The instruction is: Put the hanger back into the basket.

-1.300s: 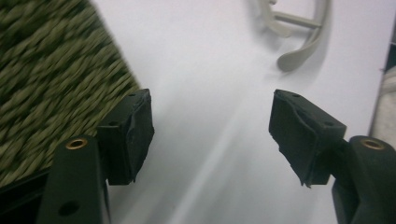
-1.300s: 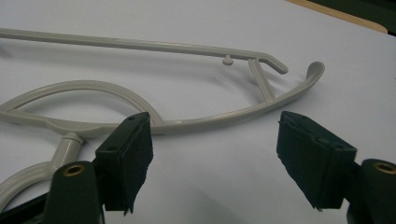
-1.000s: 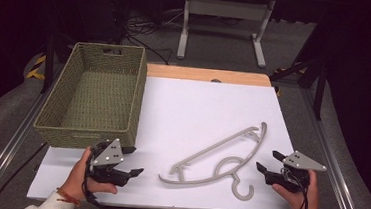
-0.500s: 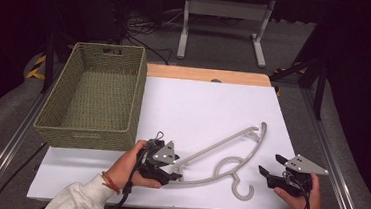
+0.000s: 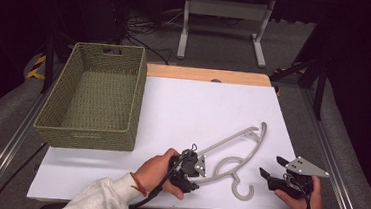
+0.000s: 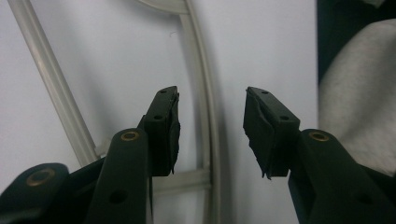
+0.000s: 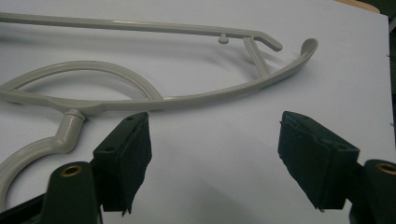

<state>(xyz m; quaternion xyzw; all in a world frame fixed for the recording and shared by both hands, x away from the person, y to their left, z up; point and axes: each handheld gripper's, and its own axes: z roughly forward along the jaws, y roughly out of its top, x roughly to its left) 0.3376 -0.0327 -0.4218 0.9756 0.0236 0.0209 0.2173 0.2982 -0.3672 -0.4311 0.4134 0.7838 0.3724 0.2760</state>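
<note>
A grey plastic hanger (image 5: 243, 138) lies flat on the white table (image 5: 198, 105), its hook (image 5: 242, 189) toward the front edge. My left gripper (image 5: 197, 167) sits at the hanger's left end, open. In the left gripper view one thin bar of the hanger (image 6: 204, 84) runs between the spread jaws of the left gripper (image 6: 212, 100), which do not touch it. My right gripper (image 5: 272, 167) rests open to the right of the hook. In the right gripper view, the right gripper (image 7: 215, 126) holds nothing and the hanger (image 7: 187, 100) lies just beyond it.
A woven olive basket (image 5: 88, 138) stands on the table's left side. A strip of bare wood (image 5: 206, 75) shows at the table's far edge. A metal stand (image 5: 226, 10) is on the floor behind.
My left gripper has travelled right from the front-left of the table to the hanger's left end. The right gripper and the hanger have barely moved.
</note>
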